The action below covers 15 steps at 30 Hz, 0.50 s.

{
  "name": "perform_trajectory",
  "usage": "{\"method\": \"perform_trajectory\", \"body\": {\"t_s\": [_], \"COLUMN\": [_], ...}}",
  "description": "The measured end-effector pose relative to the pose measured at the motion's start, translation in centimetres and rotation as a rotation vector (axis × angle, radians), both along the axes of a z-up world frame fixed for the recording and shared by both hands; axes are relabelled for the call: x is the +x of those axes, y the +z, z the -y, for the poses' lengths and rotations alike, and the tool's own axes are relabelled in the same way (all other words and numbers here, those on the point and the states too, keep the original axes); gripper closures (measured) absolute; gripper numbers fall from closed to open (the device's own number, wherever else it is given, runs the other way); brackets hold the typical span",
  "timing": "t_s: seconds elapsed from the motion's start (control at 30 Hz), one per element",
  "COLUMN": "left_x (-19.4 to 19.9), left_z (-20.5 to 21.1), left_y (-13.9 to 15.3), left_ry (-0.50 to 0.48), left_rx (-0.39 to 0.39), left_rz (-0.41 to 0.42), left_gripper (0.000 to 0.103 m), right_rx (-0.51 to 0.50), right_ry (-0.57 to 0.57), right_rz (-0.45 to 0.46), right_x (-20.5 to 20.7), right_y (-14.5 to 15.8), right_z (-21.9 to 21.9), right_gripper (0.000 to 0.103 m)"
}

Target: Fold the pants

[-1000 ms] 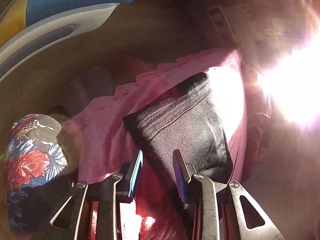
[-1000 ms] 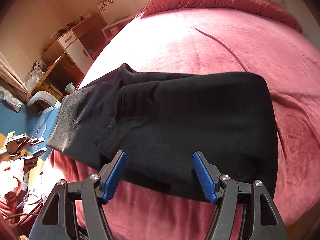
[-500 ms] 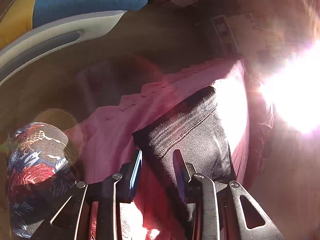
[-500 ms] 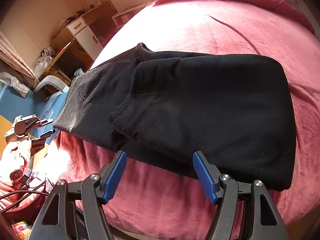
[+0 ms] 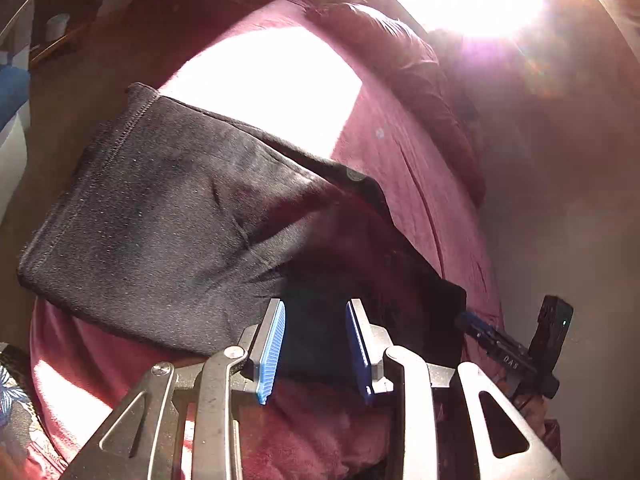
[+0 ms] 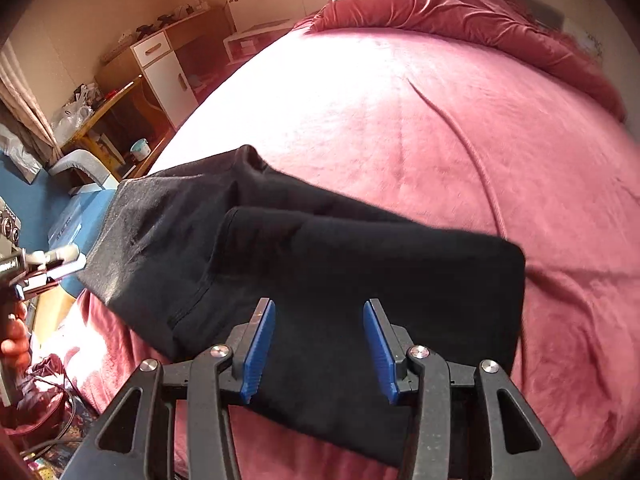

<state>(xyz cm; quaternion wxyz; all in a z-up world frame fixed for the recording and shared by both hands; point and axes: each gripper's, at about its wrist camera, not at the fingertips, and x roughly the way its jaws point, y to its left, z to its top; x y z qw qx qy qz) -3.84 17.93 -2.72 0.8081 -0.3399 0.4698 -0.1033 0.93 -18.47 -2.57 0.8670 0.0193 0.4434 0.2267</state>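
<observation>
Pants (image 6: 320, 280), black and folded into a thick rectangle, lie on the red bedspread (image 6: 400, 128) near the bed's front edge. One layer sits over another, its hemmed edge running down the left part of the stack in the right wrist view. In the left wrist view the pants (image 5: 160, 220) show a stitched hem at the left and a small round button near the far edge.

Right tool (image 6: 318, 350) hovers over the near edge of the pants; its jaws have just been closing, yet the blue pads (image 6: 258, 352) stand apart with dark cloth seen between them, and no pinch shows. Left tool (image 5: 316, 344) also has its pads parted, above the pants' near edge; nothing is gripped.

At the far left of the right wrist view the left tool (image 6: 60, 264) appears beside the pants' left end, with a hand (image 6: 16, 340) below it. A crumpled red quilt (image 6: 460, 8) lies at the head of the bed. A white cabinet (image 6: 164, 68) stands by the wall.
</observation>
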Motion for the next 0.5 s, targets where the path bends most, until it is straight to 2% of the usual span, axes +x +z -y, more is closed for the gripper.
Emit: {"method": "perform_trajectory", "body": {"t_s": [0.1, 0.23, 0.37, 0.5], "left_x": [0.8, 0.9, 1.2, 1.6], "left_z": [1.9, 3.3, 4.6, 5.8], "left_y": [-0.3, 0.1, 0.0, -1.0], "left_ry": [-0.043, -0.108, -0.158, -0.192], "left_rx": [0.001, 0.064, 0.104, 0.132], "left_rz": [-0.007, 0.016, 0.028, 0.006], "left_gripper": [0.071, 0.071, 0.071, 0.071], "right_rx": [-0.007, 0.029, 0.025, 0.012], "right_ry": [0.075, 0.158, 0.166, 0.169], "right_rz": [0.013, -0.016, -0.048, -0.074], "right_x": [2.1, 4.8, 8.4, 11.2], "right_y": [1.3, 1.6, 0.7, 0.1], "right_z": [-1.1, -4.6, -8.7, -12.2], "right_gripper": [0.056, 0.056, 0.056, 0.056]}}
